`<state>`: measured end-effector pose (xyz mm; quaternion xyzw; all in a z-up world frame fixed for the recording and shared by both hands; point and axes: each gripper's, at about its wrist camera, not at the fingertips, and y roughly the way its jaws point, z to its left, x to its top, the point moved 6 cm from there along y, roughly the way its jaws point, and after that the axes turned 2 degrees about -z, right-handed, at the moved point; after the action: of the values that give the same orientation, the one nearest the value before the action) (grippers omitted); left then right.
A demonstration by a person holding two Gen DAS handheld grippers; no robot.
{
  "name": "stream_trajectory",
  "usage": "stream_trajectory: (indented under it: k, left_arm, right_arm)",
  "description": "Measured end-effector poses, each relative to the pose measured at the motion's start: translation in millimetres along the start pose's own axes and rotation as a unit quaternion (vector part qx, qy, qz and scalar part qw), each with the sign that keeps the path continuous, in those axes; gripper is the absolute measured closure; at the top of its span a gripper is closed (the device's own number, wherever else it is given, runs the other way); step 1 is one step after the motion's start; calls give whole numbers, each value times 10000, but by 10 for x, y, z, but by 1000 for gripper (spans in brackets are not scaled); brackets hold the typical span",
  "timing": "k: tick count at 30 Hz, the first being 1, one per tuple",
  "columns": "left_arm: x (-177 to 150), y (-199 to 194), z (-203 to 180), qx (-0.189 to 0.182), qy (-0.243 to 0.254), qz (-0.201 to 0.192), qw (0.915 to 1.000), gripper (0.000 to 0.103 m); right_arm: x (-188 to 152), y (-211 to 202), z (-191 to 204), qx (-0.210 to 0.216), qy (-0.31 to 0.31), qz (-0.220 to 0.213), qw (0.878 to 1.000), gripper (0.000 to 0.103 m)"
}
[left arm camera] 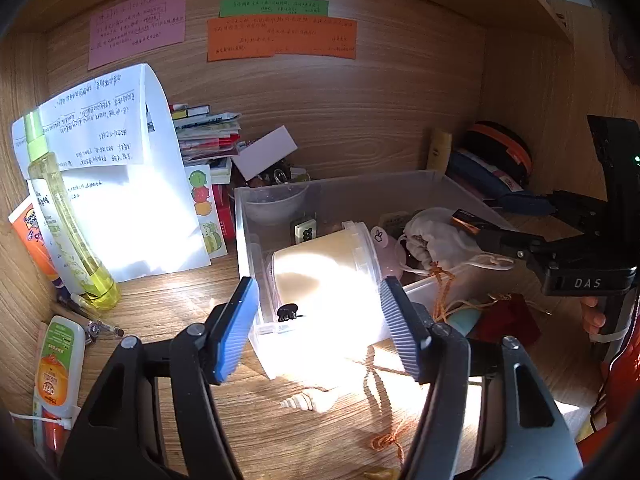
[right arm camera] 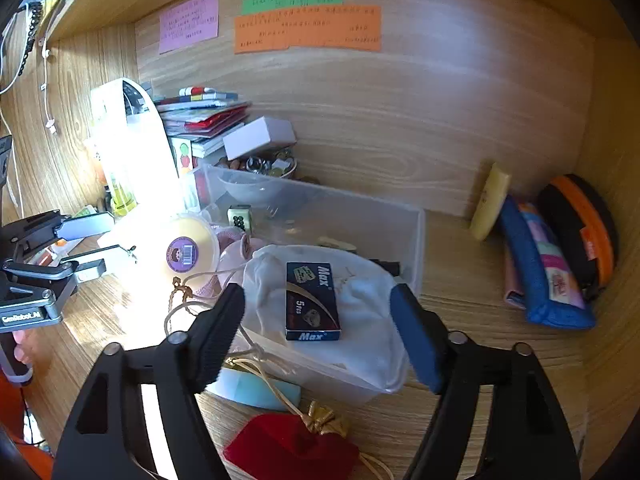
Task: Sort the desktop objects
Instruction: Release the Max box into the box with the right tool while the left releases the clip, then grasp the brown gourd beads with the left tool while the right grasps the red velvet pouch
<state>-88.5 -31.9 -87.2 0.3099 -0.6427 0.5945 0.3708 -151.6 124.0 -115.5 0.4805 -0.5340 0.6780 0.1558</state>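
I am holding my right gripper (right arm camera: 318, 332) spread wide over the near end of the clear plastic bin (right arm camera: 416, 240), gripping nothing. Directly between its fingers, the small blue Max box (right arm camera: 312, 300) is lying flat on top of the white drawstring pouch (right arm camera: 360, 312), which is sitting inside the bin and spilling over its near wall. In the left wrist view that same box (left arm camera: 466, 220) is appearing right at the tips of the right gripper, and from that angle I cannot tell whether a finger is touching it.

My left gripper (left arm camera: 318, 320) is also standing wide apart with nothing in it, hovering at the other end of the bin, its pads framing a cream tub (left arm camera: 328, 264) that is lying on its side in the bin. A mahjong tile (left arm camera: 305, 229) is standing just behind the tub.

Outside the bin, on the wooden desk (right arm camera: 480, 380), a red velvet pouch (right arm camera: 292, 448) with a gold cord is lying beside a pale blue block (right arm camera: 256, 392), and a seashell (left arm camera: 298, 402) is resting near the left gripper. A blue pencil case (right arm camera: 540, 280) is leaning at the back right.
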Motion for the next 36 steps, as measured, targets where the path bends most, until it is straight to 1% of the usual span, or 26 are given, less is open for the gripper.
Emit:
stream_trajectory:
  k: [2, 4, 5, 8, 9, 12, 15, 20, 26, 36]
  left_arm:
    - [11, -40, 1, 30, -19, -39, 10000, 29]
    - [19, -77, 9, 55, -32, -60, 10000, 27]
    - [21, -94, 18, 78, -42, -65, 9999, 24]
    - [21, -165, 61, 213, -115, -116, 9996, 9]
    - [17, -190, 78, 248, -142, -137, 9995, 8]
    - [-18, -248, 117, 270, -188, -99, 9994, 7]
    - [-92, -275, 134, 296, -203, 23, 9994, 7]
    - [-290, -309, 114, 387, -135, 257, 9988, 7]
    - [-523, -316, 73, 423, -162, 541, 9975, 7]
    - [-802, -327, -53, 180, -275, 856, 9958, 7]
  right_arm:
    - [-10, -70, 12, -25, -25, -56, 10000, 21]
    - [-27, -122, 25, -35, -39, -84, 10000, 20]
    - [-41, -149, 32, -40, -51, -82, 9999, 20]
    - [-84, -209, 37, -59, -42, -60, 10000, 19]
    - [-101, -227, 35, -72, -26, -50, 10000, 19]
    - [-147, -281, -2, -90, 48, -21, 9999, 18]
    - [-214, -353, -56, -133, 148, -5, 9998, 17]
    - [-339, -420, -130, -175, 283, 76, 9994, 16]
    - [-540, -414, -157, -239, 377, 302, 9985, 15]
    - [-843, -272, -98, -123, 557, 752, 9955, 15]
